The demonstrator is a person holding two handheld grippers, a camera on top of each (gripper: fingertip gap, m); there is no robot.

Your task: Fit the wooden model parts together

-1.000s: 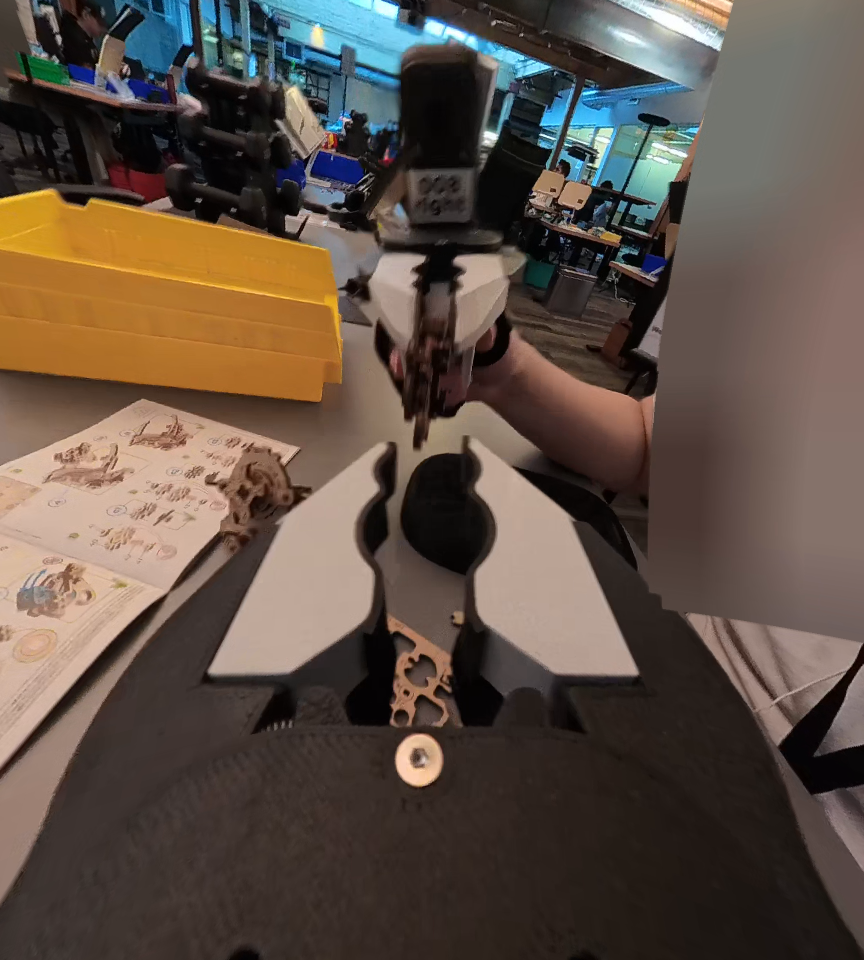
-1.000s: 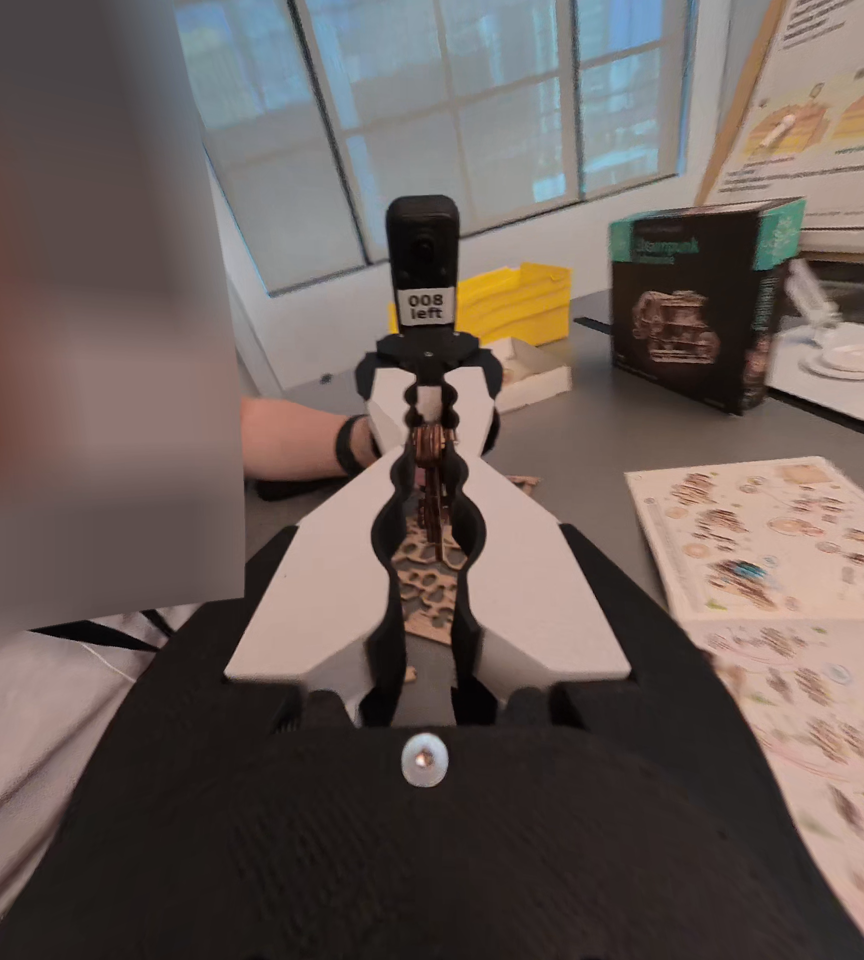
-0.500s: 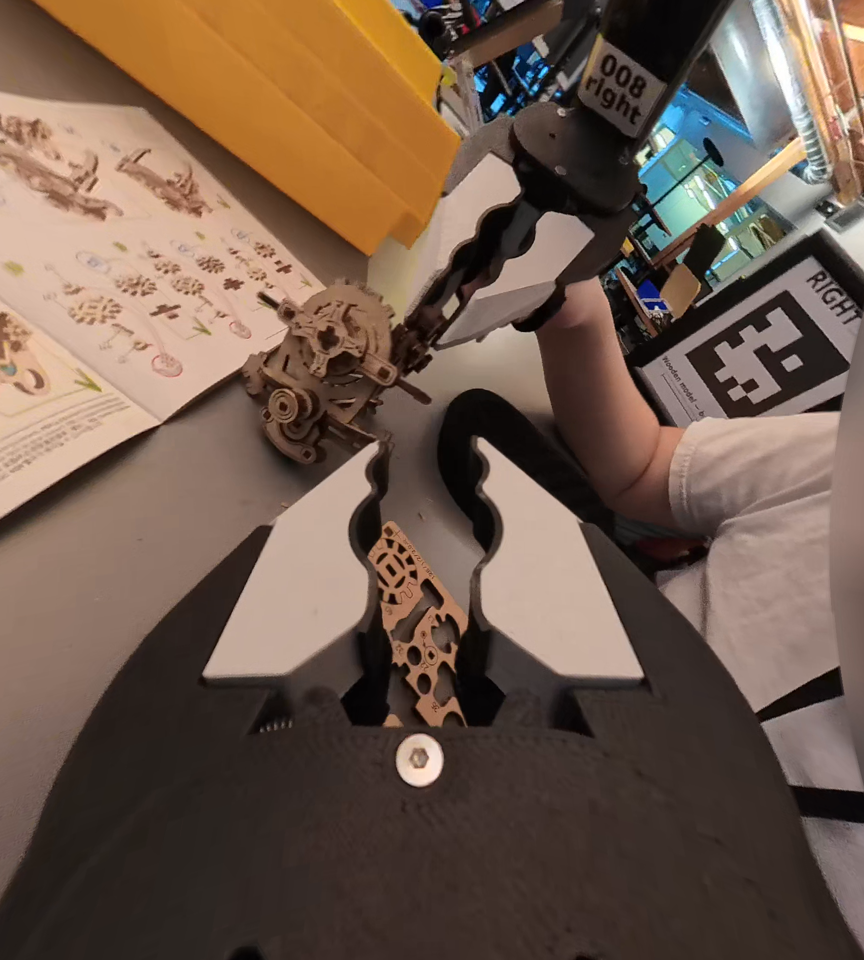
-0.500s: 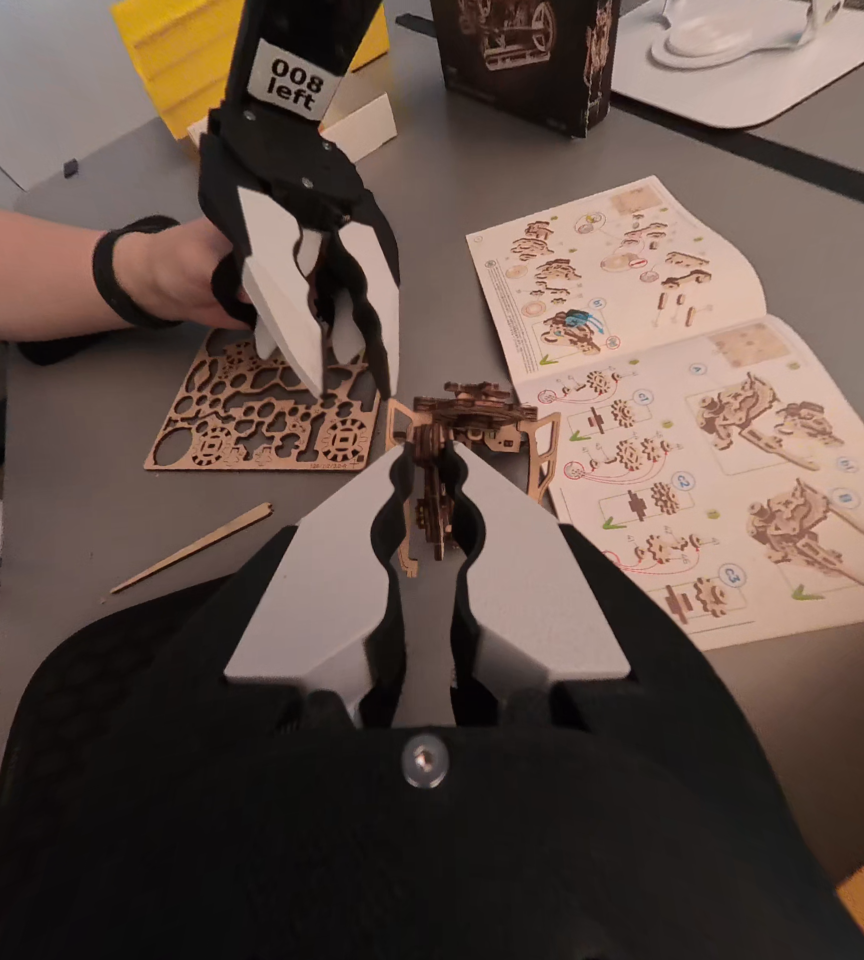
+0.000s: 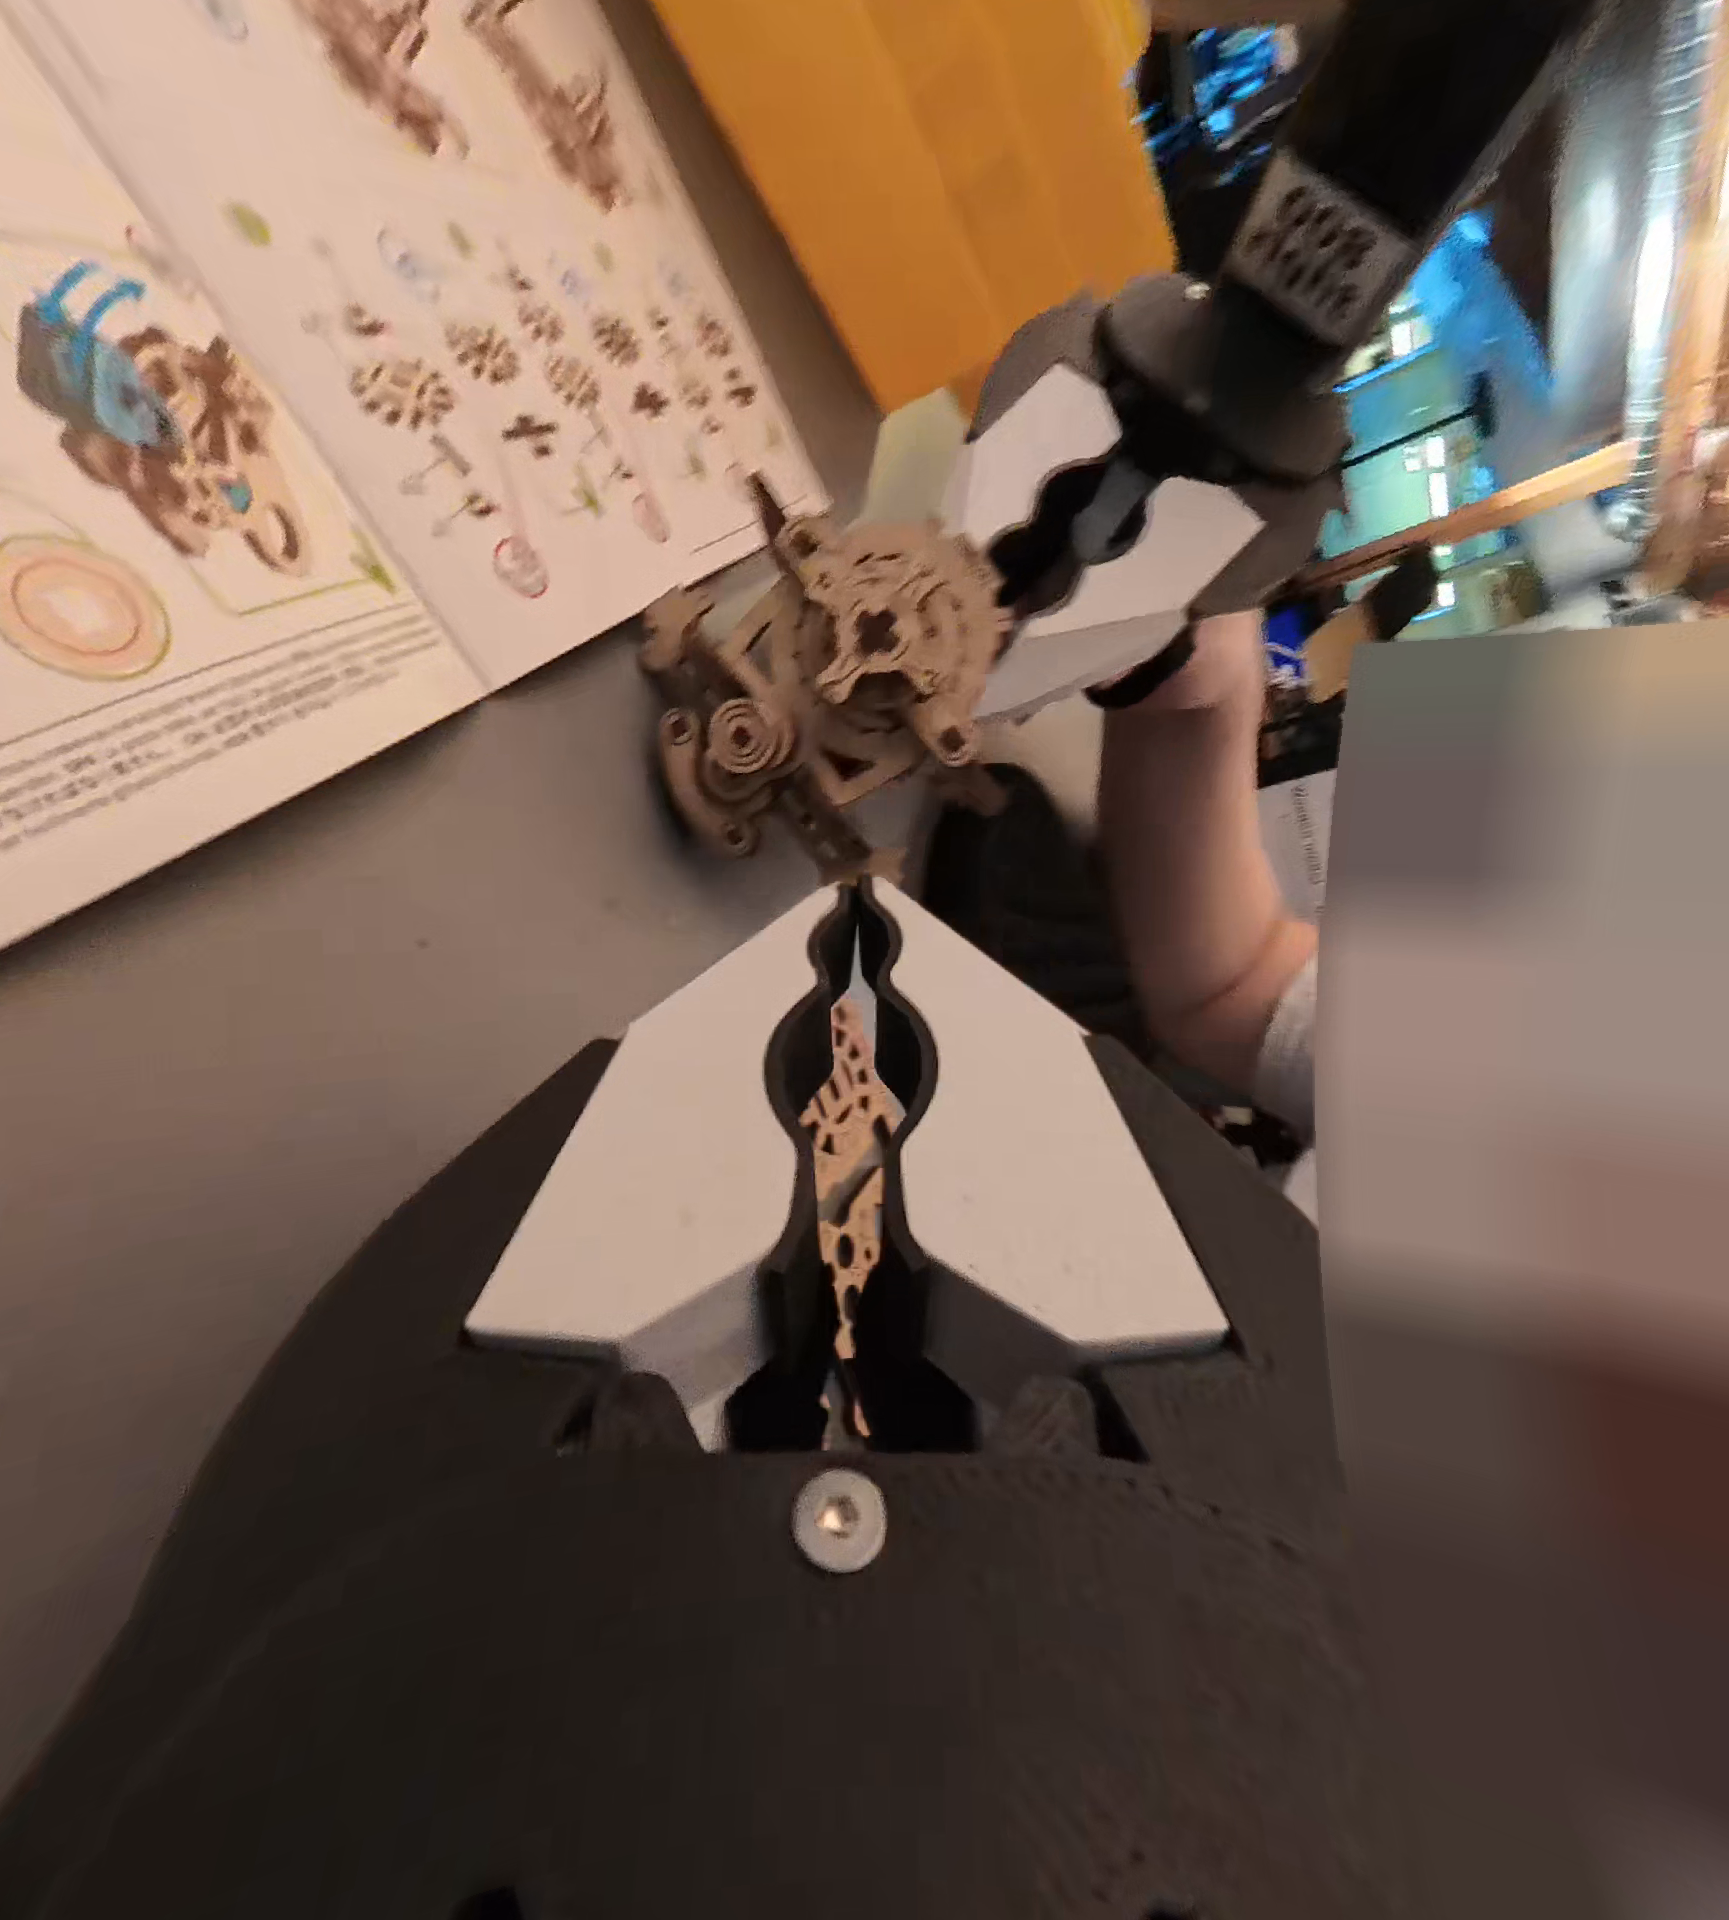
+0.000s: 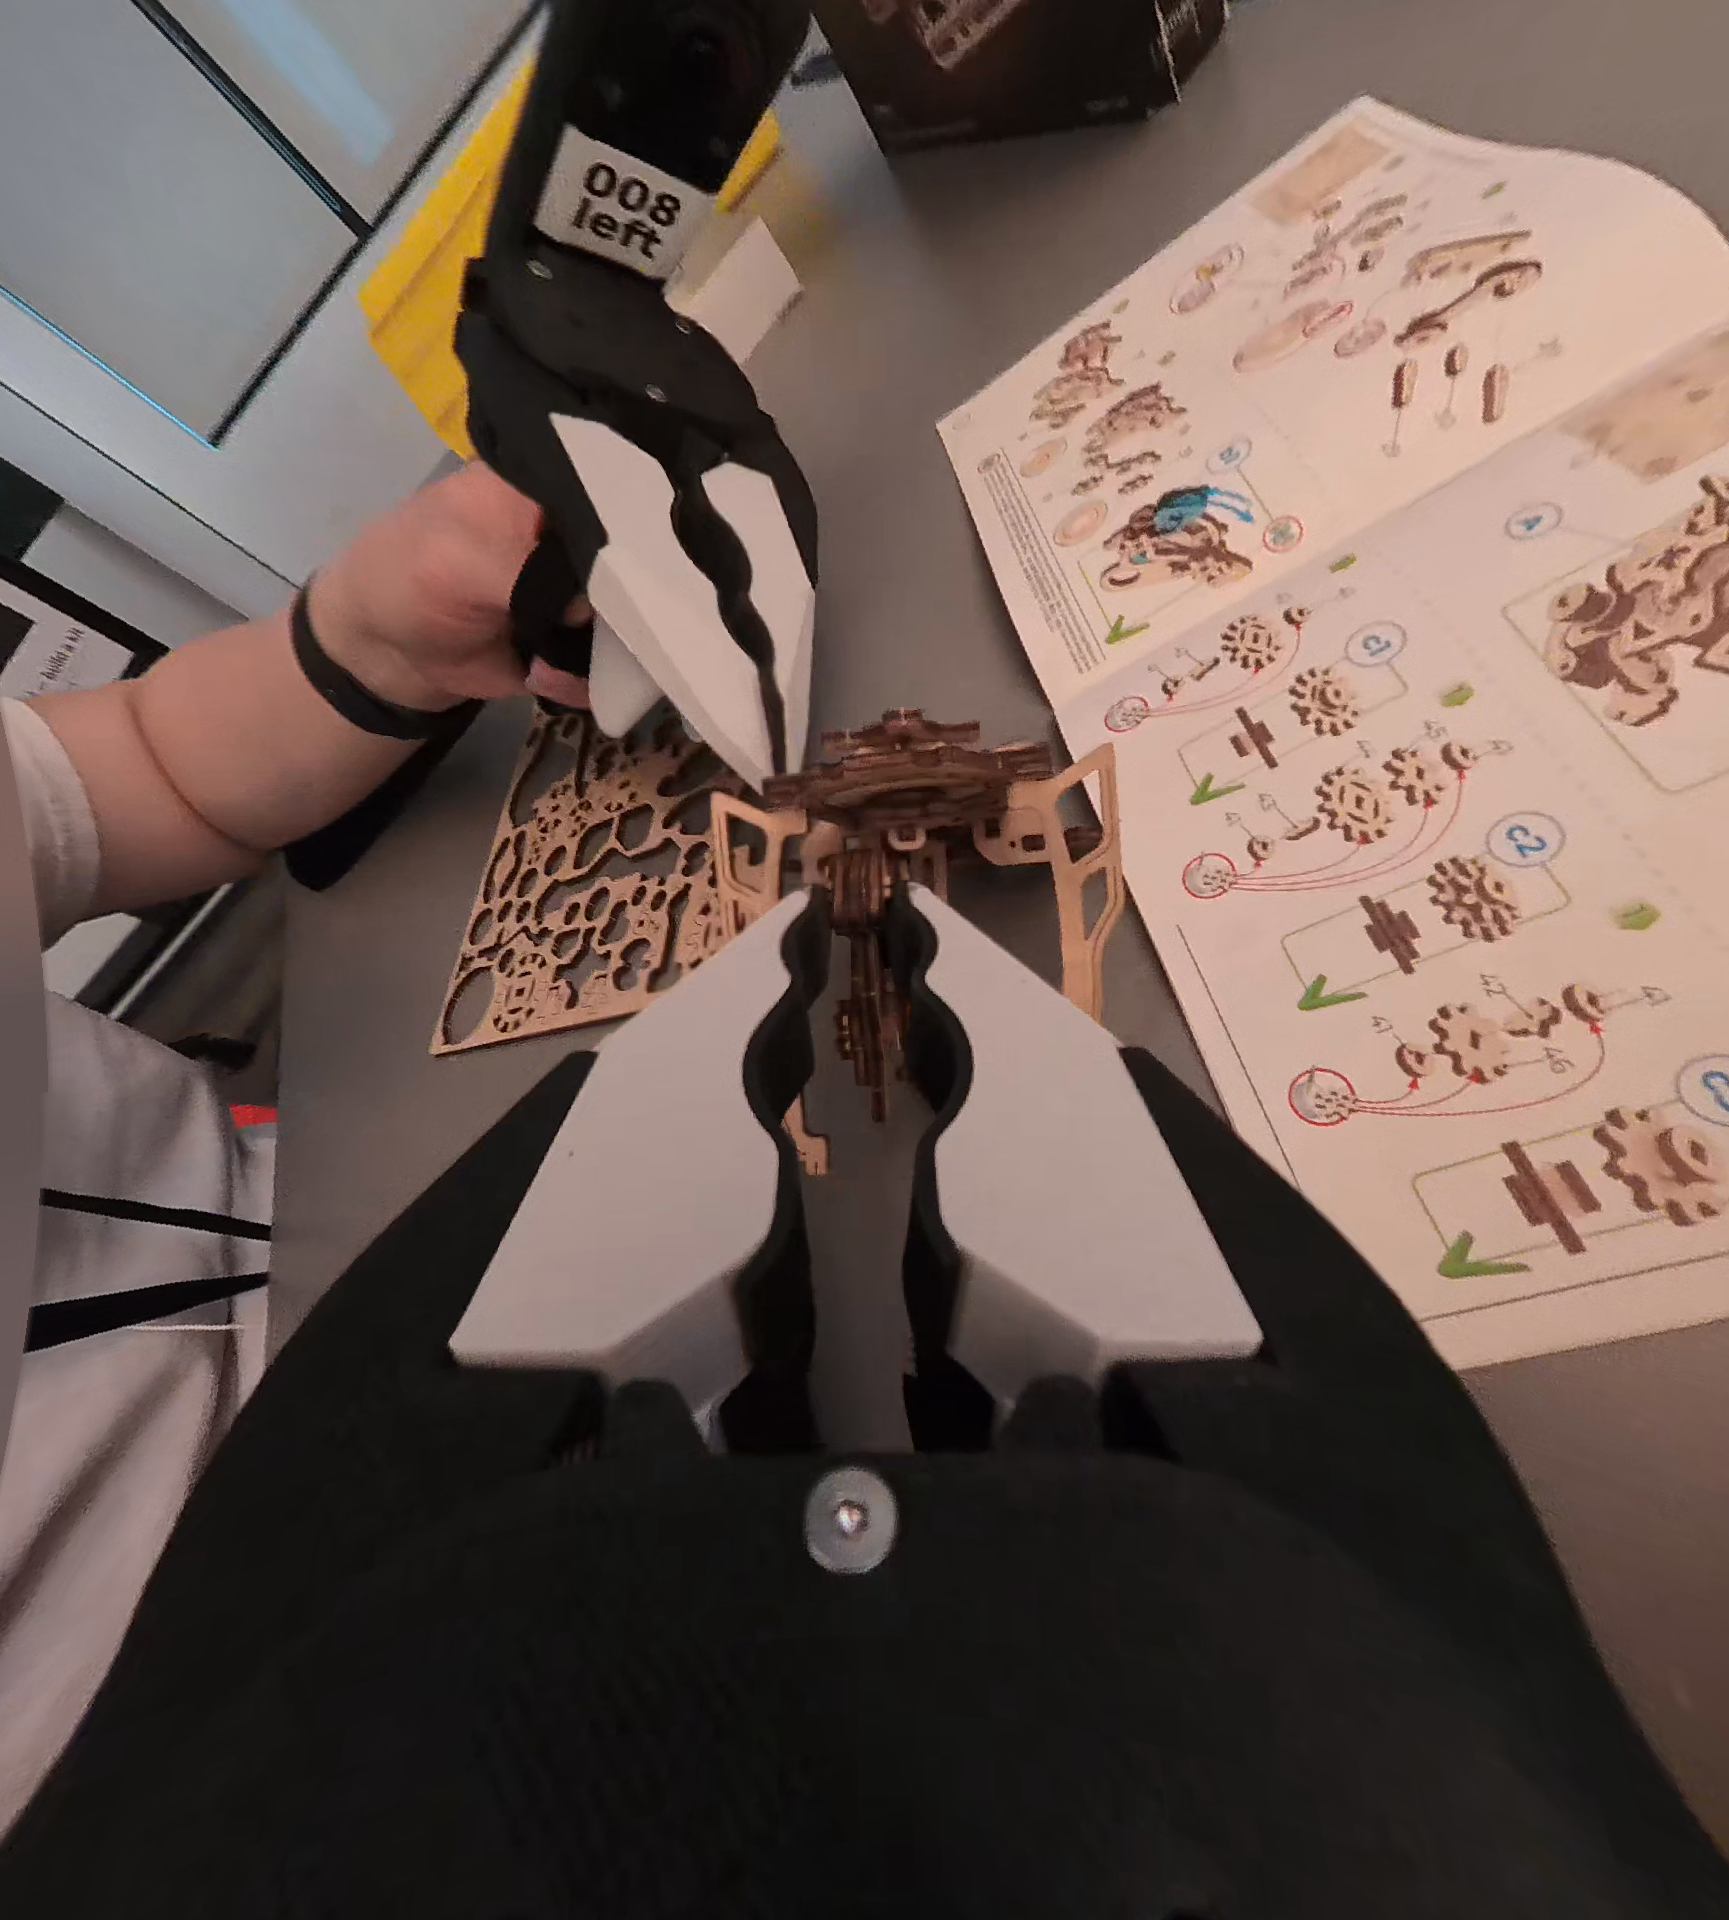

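A part-built wooden model (image 6: 901, 790) with gears and side frames is held just above the grey table. My right gripper (image 6: 860, 904) is shut on its lower middle stack. In the left wrist view the model (image 5: 839, 675) hangs from the right gripper (image 5: 995, 613). My left gripper (image 5: 858, 894) is shut, its tips pinching a thin strut at the model's edge. In the right wrist view the left gripper (image 6: 775, 764) comes in from the upper left and meets the rim of the top gear. A punched-out wooden sheet (image 6: 569, 914) lies flat under both grippers.
An open instruction booklet (image 6: 1411, 727) lies right of the model; it also shows in the left wrist view (image 5: 216, 416). A yellow bin (image 5: 922, 187) stands behind it. A dark box (image 6: 1026, 52) stands at the far edge. A person's hand (image 6: 424, 613) holds the left gripper.
My left gripper went from open to shut and moved up to the model's edge. The right gripper brought the model closer to the booklet and kept its hold.
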